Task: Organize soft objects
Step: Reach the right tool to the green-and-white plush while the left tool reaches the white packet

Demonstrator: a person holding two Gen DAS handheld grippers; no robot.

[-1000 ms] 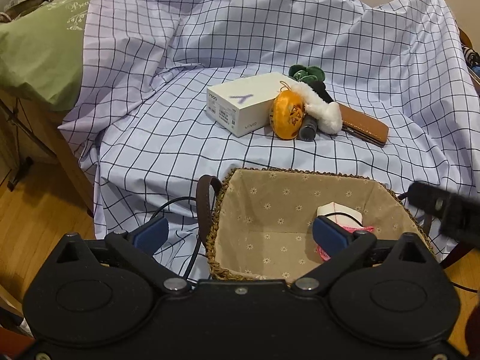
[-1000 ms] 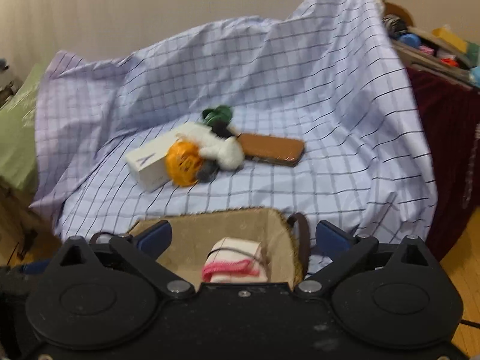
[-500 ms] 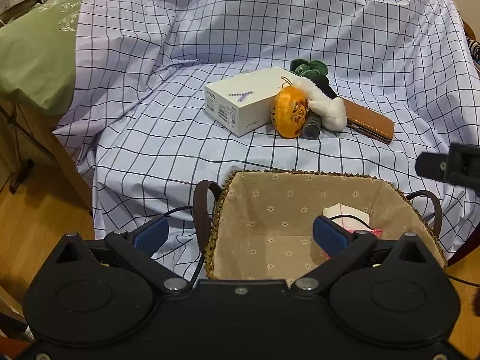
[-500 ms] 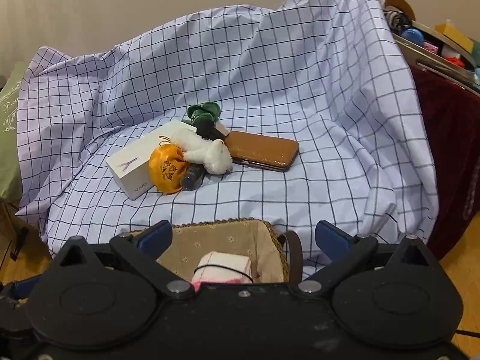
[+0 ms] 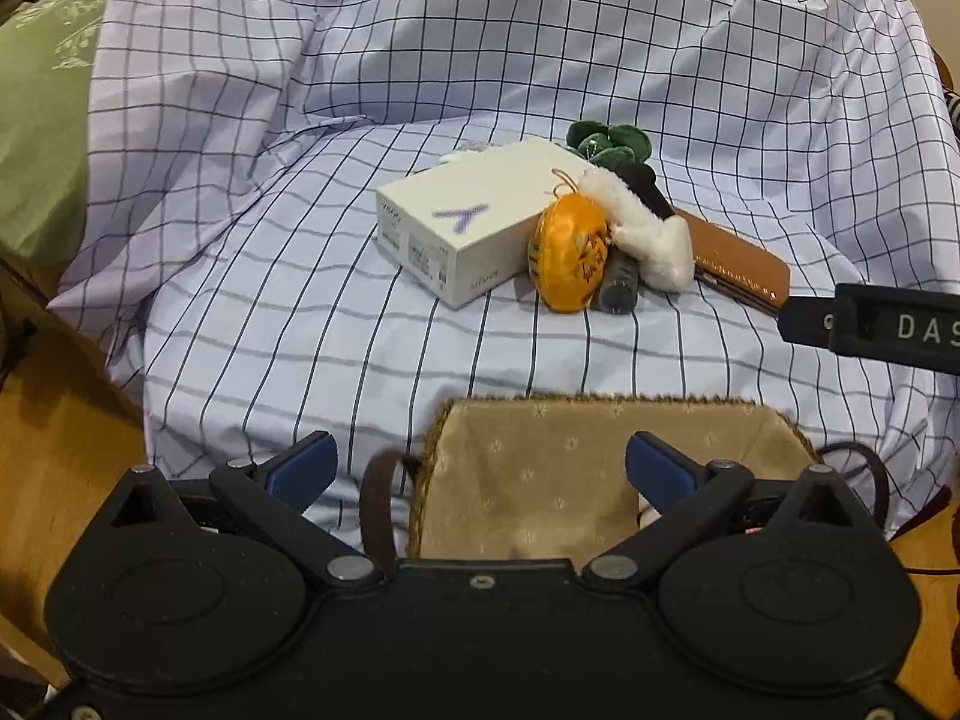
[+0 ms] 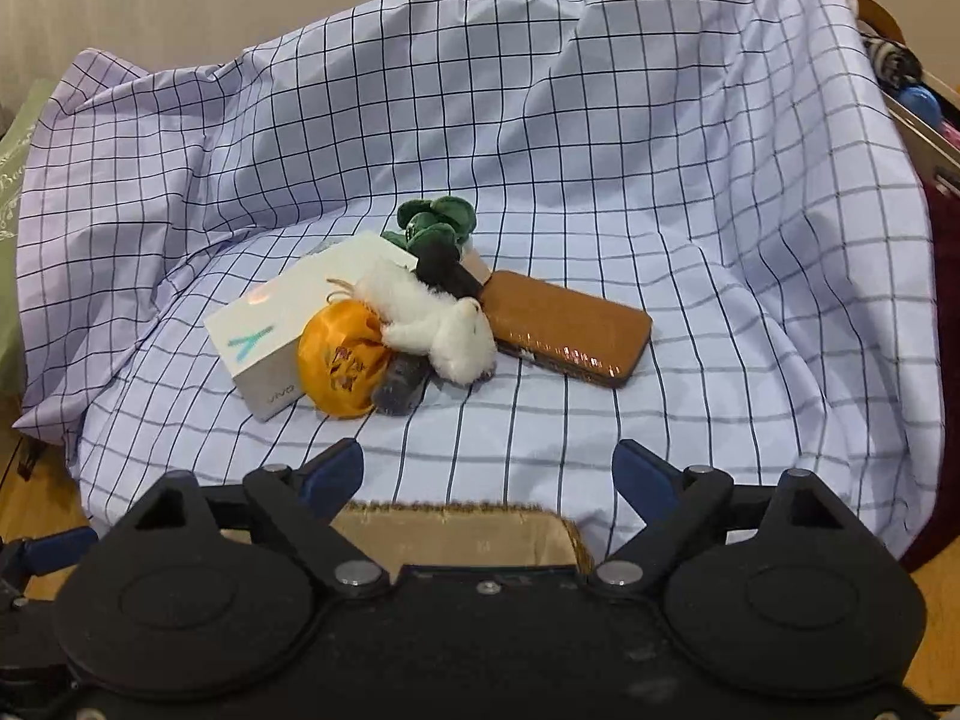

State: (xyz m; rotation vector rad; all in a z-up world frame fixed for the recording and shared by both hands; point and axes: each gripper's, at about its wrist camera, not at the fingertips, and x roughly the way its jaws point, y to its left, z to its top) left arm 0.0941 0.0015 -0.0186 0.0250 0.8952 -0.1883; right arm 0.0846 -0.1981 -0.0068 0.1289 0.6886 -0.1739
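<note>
White box (image 6: 282,330) lies in front of me on the checked sheet (image 6: 660,150), brown wallet (image 6: 570,327) right, green pillow (image 5: 36,120) far left.

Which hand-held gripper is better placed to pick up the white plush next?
Right, probably. The right hand-held gripper faces the white plush almost head-on, nothing between its closing jaws. The left hand-held gripper sits over the basket, the plush off to its right.

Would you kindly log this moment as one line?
left gripper: open, empty | right gripper: jaws closing, nothing between | white plush, orange pouch: on checked cloth | basket: near
</note>
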